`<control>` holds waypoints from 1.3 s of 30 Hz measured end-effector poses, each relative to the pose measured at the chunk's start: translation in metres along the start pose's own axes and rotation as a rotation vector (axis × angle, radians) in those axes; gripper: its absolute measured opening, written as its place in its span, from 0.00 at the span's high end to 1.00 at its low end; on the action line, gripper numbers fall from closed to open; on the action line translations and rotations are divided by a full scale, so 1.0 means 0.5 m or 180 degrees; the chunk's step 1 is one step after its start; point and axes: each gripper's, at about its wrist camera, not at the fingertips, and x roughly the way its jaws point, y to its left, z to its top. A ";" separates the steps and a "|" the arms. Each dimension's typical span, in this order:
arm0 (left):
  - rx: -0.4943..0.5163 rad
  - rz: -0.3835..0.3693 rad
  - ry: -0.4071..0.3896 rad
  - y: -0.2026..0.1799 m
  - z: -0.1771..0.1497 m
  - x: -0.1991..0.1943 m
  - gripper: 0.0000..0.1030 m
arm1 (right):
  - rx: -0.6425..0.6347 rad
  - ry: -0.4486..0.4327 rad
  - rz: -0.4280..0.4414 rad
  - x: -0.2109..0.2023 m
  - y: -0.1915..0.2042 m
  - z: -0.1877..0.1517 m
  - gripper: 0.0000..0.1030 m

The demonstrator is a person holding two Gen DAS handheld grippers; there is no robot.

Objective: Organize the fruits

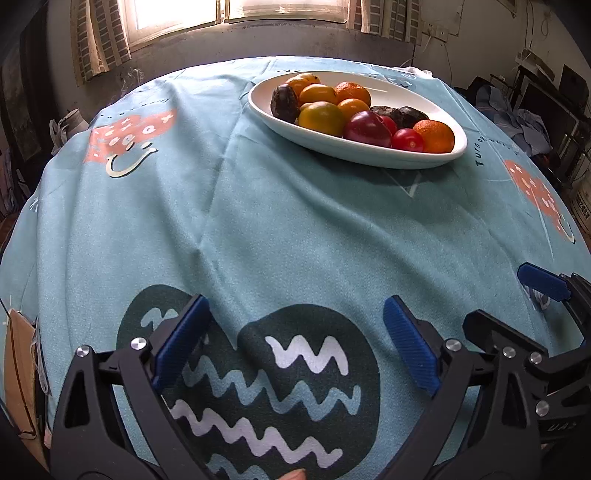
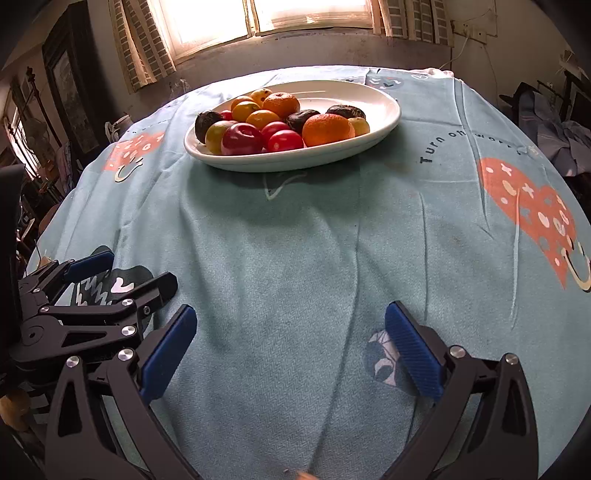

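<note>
A white oval dish (image 1: 373, 153) (image 2: 380, 99) stands on the far part of the table. It holds several fruits: oranges (image 1: 434, 136) (image 2: 328, 129), a red apple (image 1: 366, 129) (image 2: 242, 139), small red tomatoes (image 1: 407, 140) (image 2: 284, 140), yellow-green citrus (image 1: 320, 118) and dark passion fruits (image 1: 284, 102) (image 2: 346, 110). My left gripper (image 1: 295, 347) is open and empty, low over the near edge. My right gripper (image 2: 291, 350) is open and empty beside it. The right gripper shows at the right of the left wrist view (image 1: 517, 306); the left gripper shows at the left of the right wrist view (image 2: 122, 273).
A light-blue tablecloth (image 1: 277, 229) (image 2: 314, 240) with heart and dark wavy prints covers the table. A wall with a curtained window (image 2: 258, 18) lies behind it. Clutter stands at both sides of the room, with a cardboard box (image 1: 18, 369) at the near left.
</note>
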 end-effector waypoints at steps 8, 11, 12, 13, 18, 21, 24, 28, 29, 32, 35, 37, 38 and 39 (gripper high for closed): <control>0.0002 0.0017 0.0015 0.004 0.001 0.002 0.02 | -0.0014 0.0004 -0.0024 0.002 0.002 0.000 0.01; 0.0002 0.0016 0.0015 0.003 0.001 0.002 0.02 | -0.0015 0.0004 -0.0024 0.002 0.002 0.000 0.01; 0.0002 0.0016 0.0015 0.003 0.001 0.002 0.02 | -0.0015 0.0004 -0.0024 0.001 0.002 0.000 0.01; 0.0002 0.0016 0.0015 0.003 0.001 0.002 0.02 | -0.0015 0.0004 -0.0024 0.001 0.002 0.000 0.01; 0.0002 0.0016 0.0015 0.003 0.001 0.002 0.02 | -0.0015 0.0004 -0.0024 0.002 0.002 0.000 0.01; 0.0002 0.0016 0.0015 0.003 0.001 0.002 0.02 | -0.0015 0.0004 -0.0024 0.002 0.002 0.000 0.01; 0.0003 0.0016 0.0015 0.003 0.002 0.002 0.02 | -0.0016 0.0003 -0.0024 0.002 0.002 0.000 0.01; 0.0002 0.0016 0.0015 0.003 0.002 0.002 0.02 | -0.0016 0.0003 -0.0025 0.002 0.002 0.000 0.01; 0.0003 0.0016 0.0015 0.004 0.001 0.002 0.02 | -0.0016 0.0003 -0.0025 0.002 0.002 0.000 0.01; 0.0002 0.0016 0.0015 0.004 0.002 0.002 0.02 | -0.0016 0.0003 -0.0025 0.002 0.002 0.000 0.01; 0.0003 0.0016 0.0015 0.004 0.002 0.002 0.02 | -0.0016 0.0003 -0.0025 0.002 0.002 0.000 0.01; 0.0003 0.0016 0.0015 0.003 0.002 0.002 0.02 | -0.0015 0.0003 -0.0025 0.002 0.002 0.000 0.01; 0.0003 0.0016 0.0015 0.003 0.002 0.002 0.02 | -0.0016 0.0003 -0.0025 0.002 0.003 0.000 0.01; 0.0003 0.0016 0.0015 0.004 0.002 0.002 0.02 | -0.0015 0.0003 -0.0025 0.002 0.002 0.000 0.01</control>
